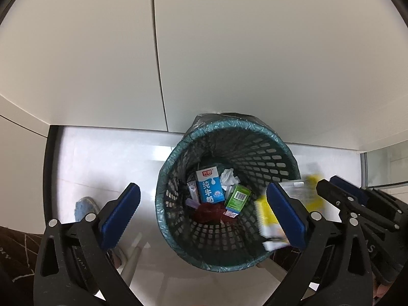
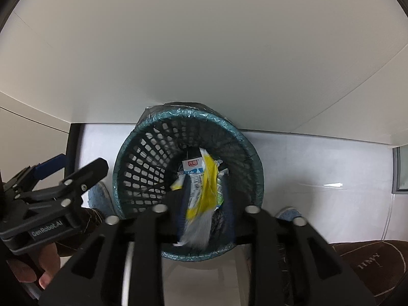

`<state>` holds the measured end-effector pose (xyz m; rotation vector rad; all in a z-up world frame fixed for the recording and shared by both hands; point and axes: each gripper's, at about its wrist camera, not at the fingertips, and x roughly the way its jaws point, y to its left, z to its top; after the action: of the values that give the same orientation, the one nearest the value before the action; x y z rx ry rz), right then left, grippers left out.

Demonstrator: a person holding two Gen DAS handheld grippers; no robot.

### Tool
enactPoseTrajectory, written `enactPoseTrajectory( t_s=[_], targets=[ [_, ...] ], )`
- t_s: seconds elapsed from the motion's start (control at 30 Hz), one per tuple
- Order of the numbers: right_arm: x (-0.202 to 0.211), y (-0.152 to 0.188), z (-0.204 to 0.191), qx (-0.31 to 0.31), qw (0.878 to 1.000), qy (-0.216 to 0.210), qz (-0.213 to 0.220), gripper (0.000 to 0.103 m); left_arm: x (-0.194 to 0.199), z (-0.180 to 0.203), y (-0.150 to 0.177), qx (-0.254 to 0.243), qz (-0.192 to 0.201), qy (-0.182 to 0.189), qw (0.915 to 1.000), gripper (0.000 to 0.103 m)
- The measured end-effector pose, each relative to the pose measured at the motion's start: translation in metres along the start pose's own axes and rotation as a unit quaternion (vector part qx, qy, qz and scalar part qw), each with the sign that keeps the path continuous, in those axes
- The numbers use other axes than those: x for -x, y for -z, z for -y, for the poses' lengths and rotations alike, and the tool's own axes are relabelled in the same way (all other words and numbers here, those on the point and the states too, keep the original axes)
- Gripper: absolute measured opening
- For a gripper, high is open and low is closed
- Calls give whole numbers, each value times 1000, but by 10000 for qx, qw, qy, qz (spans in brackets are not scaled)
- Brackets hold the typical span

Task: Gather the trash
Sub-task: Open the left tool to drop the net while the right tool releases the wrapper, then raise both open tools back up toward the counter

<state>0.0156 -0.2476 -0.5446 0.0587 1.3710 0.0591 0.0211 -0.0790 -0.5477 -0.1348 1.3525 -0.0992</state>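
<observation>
A dark mesh waste basket (image 1: 257,158) with a teal liner stands on the white floor against a white wall. It holds a blue milk carton (image 1: 209,185), a green box (image 1: 238,196), crumpled white paper (image 1: 228,176) and red scraps (image 1: 207,211). My left gripper (image 1: 201,210) is open and empty above the basket's mouth. My right gripper (image 2: 205,199) hangs over the basket (image 2: 142,163) with a blurred yellow and white wrapper (image 2: 204,199) between its fingers; whether the pads clamp it does not show. The wrapper also shows in the left wrist view (image 1: 267,216).
A blue slipper (image 1: 85,206) lies on the floor left of the basket. A dark patterned cushion (image 2: 369,265) sits at the lower right. A glass panel edge (image 1: 382,168) stands at the far right. White wall panels rise behind the basket.
</observation>
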Motion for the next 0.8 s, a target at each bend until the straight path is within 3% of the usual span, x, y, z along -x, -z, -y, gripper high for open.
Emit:
enactPoseTrajectory(
  t_s=[0.37, 0.6, 0.8],
  targets=[
    [6, -1, 6, -203, 9998, -19, 85, 58, 2, -3, 1, 17, -70, 128, 9999, 97],
    [11, 0, 10, -257, 9995, 71, 189, 65, 16, -11, 6, 37, 3, 61, 10000, 97],
    [33, 5, 5, -143, 9979, 236, 584, 73, 47, -8, 9, -87, 174, -63, 9998, 97]
  ],
)
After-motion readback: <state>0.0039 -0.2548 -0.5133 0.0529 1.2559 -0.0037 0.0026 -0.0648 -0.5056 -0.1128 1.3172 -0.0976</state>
